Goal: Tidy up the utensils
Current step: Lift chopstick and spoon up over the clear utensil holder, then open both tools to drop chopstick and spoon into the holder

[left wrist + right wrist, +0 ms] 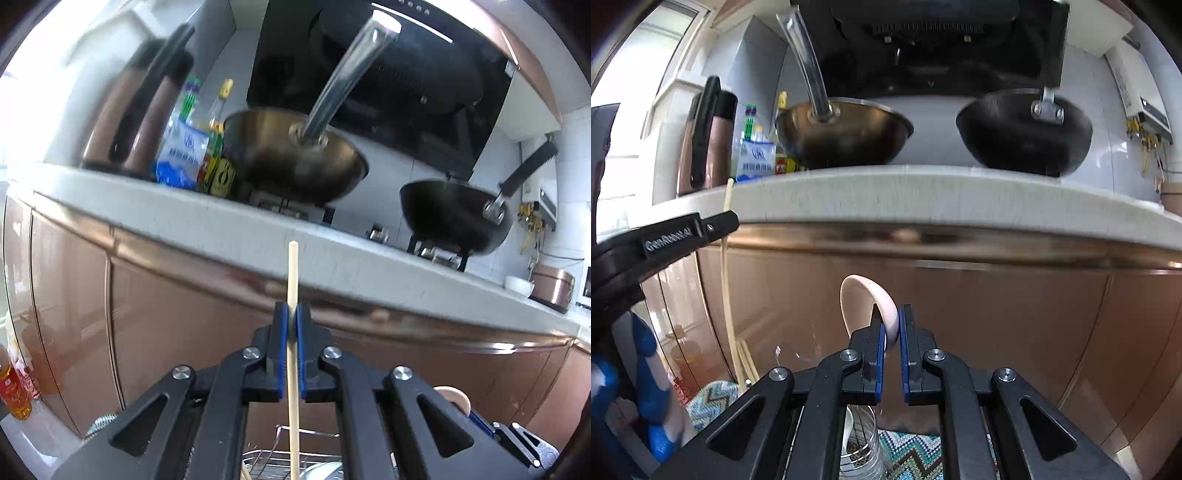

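Observation:
My left gripper point(292, 317) is shut on a pale wooden chopstick point(292, 280) that stands upright between the blue pads, its tip reaching up to the counter edge. It also shows in the right wrist view, where the left gripper point(716, 225) holds the chopstick point(727, 295) at the left. My right gripper point(892, 321) is shut on a white ceramic spoon point(866, 295), its bowl curving up above the pads. A perforated metal utensil holder point(858, 443) stands below the right gripper with a white handle inside. A wire rack point(273, 454) lies below the left gripper.
A grey countertop point(923, 195) with copper cabinet fronts point(997, 314) fills the view ahead. On it are a steel wok point(846, 129), a black wok point(1023, 133), bottles and a salt bag point(755, 158). A zigzag patterned cloth point(908, 450) lies below.

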The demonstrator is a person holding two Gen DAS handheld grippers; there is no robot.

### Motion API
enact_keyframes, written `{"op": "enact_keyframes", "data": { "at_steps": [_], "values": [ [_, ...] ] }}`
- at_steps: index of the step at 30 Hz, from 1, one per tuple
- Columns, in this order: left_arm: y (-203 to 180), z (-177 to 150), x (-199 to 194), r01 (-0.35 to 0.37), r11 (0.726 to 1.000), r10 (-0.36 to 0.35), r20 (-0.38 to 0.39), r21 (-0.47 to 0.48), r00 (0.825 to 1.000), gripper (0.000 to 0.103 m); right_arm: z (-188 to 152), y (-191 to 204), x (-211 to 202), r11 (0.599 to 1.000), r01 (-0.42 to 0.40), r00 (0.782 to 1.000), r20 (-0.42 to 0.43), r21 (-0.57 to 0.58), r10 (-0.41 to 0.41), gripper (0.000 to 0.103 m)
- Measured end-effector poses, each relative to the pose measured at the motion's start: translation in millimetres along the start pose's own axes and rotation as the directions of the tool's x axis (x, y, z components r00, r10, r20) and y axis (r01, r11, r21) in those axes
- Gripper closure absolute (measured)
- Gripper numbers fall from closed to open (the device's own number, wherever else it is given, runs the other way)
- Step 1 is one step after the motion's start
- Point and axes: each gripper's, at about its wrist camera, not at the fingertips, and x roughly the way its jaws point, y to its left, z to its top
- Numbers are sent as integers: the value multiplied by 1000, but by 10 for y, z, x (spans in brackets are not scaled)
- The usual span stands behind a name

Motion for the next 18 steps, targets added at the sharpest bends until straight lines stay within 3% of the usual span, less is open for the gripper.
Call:
{"op": "enact_keyframes", "data": {
  "at_steps": [5,7,9,12,18],
  "values": [
    [35,-254,149,-8,1000,8,-13,19,1000,97,-178,59,132,1000,-18,1000,-23,-10,18,95],
    [45,-290,150,-7,1000,8,-18,25,1000,97,-224,73,140,1000,-27,999,-25,-8,27,88],
    [63,-296,128,2,1000,-1,-24,21,1000,89,-238,66,121,1000,-30,999,-23,-1,30,72],
    [88,-220,18,-1,1000,1,-18,15,1000,68,-196,59,41,999,-33,999,-15,11,33,71],
    [82,183,-405,-13,998,12,18,59,1000,68,55,32,-346,1000,-13,1000,28,-1,13,71]
  ]
}}
